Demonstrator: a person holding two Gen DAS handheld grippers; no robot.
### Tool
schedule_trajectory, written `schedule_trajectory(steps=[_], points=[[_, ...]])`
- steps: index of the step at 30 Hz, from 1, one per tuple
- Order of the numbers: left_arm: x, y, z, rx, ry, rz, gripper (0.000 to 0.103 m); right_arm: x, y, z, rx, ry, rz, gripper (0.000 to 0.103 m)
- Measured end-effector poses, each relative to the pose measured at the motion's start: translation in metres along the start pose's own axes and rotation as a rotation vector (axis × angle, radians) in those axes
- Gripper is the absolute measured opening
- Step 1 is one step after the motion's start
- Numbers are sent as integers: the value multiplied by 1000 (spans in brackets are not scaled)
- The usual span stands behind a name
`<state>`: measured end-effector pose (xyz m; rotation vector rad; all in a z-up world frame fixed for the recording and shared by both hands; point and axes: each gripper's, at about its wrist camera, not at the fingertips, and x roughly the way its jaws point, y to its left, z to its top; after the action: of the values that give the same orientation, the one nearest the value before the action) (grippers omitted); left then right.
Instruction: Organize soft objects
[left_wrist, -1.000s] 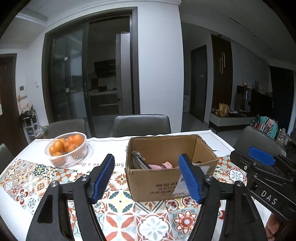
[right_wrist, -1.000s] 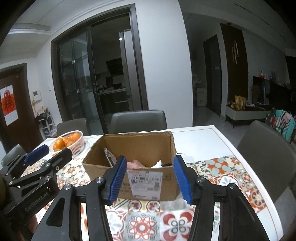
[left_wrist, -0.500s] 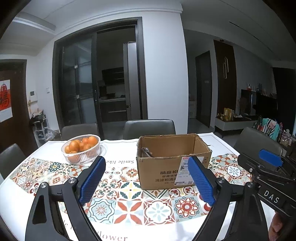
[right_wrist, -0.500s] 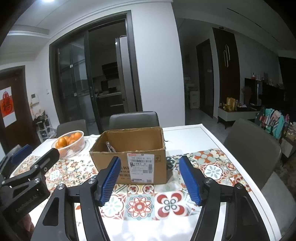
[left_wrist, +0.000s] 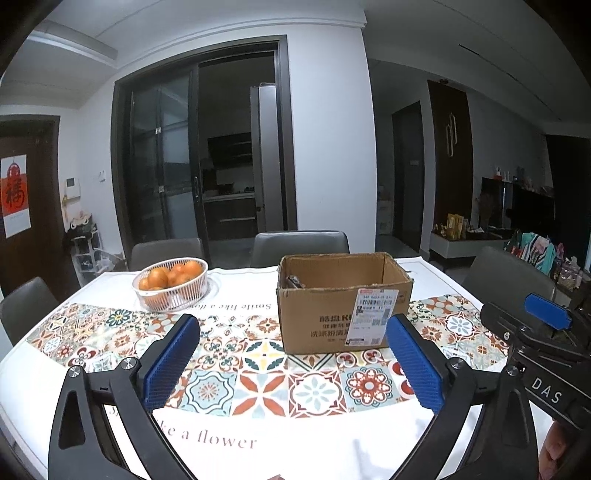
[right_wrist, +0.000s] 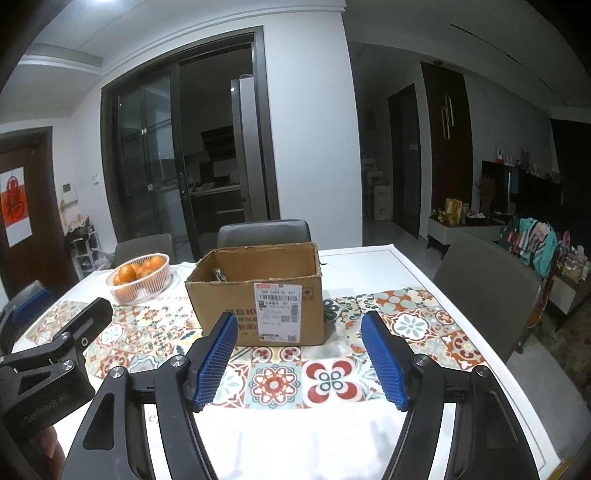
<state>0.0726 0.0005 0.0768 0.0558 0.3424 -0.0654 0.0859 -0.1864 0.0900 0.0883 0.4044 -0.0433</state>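
My left gripper has just been opening and stands spread wide, nothing between its blue pads; my right gripper has also just been widening, pads apart and holding nothing. Both hang over the near edge of the patterned tablecloth. Beyond them the open cardboard box sits mid-table, with something dark leaning inside its left wall; the rest of its contents are hidden. Further left stands a white basket of oranges
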Motion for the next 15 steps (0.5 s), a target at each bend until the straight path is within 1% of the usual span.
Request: schedule_trajectory(steps=[8, 15], points=[[-12, -1, -13, -7, 12, -7, 103, -7, 0, -10, 0, 4, 4, 71], [-19, 0, -17, -6, 6, -11, 103, -14, -1, -18, 1, 2, 2, 71]])
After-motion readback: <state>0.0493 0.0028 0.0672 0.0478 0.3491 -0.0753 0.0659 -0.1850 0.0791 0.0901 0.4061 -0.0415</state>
